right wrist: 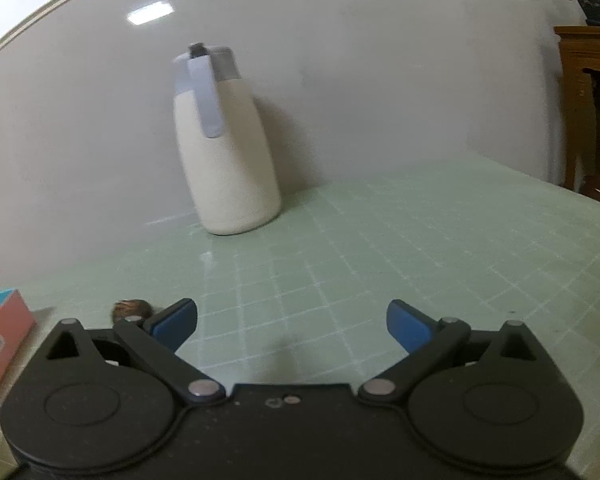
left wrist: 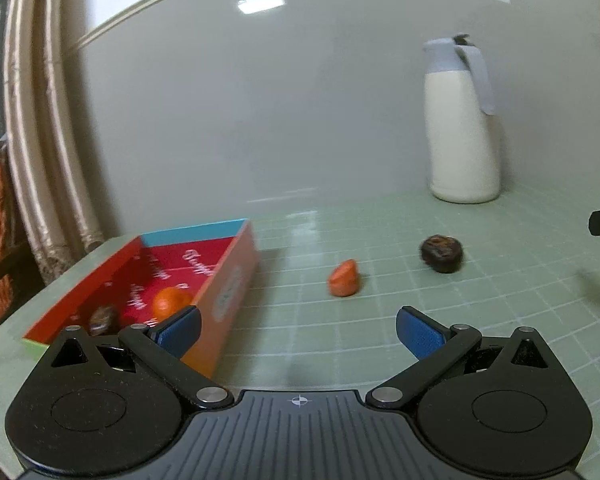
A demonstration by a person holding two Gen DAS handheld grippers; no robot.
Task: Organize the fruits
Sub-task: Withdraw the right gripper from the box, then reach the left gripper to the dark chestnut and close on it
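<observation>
A red and orange cardboard box (left wrist: 228, 280) lies on the green mat at the left, holding an orange fruit (left wrist: 170, 302) and a dark brown fruit (left wrist: 102, 320). On the mat to its right sit an orange-red fruit (left wrist: 344, 278) and, farther right, a dark brown fruit (left wrist: 440, 254). My left gripper (left wrist: 298, 330) is open and empty, its left pad over the box's near corner. My right gripper (right wrist: 292, 326) is open and empty over bare mat. In the right wrist view the dark fruit (right wrist: 132, 308) peeks out behind the left finger, and the box's corner (right wrist: 4, 332) shows at far left.
A white jug with a grey lid and handle (left wrist: 462, 128) (right wrist: 226, 148) stands at the back against the grey wall. A curtain (left wrist: 48, 120) hangs past the mat's left edge. Wooden furniture (right wrist: 588, 92) stands beyond the right edge.
</observation>
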